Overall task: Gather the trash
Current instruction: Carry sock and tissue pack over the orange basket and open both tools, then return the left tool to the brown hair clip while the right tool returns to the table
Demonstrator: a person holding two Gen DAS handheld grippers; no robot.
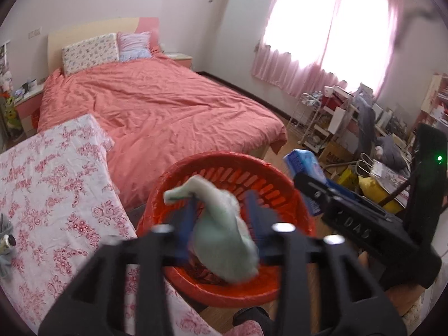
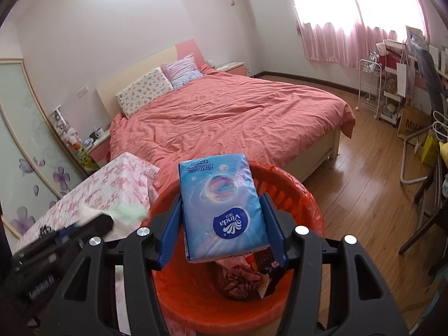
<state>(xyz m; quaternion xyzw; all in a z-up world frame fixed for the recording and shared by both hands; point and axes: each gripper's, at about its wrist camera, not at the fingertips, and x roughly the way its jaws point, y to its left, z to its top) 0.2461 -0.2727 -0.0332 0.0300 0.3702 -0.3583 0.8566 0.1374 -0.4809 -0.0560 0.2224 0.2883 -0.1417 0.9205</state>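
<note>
Red basket (image 2: 305, 196) sits below both grippers to catch trash; left gripper (image 1: 221, 212), jaws apart, has a pale wad (image 1: 224, 232) loose between them; right gripper (image 2: 221, 218) is clamped on a blue tissue pack (image 2: 224, 207).

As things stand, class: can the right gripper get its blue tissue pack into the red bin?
Probably yes. The right gripper holds the blue tissue pack directly above the red bin, whose mouth is open; the left gripper with its pale wad sits alongside, not beneath.
</note>
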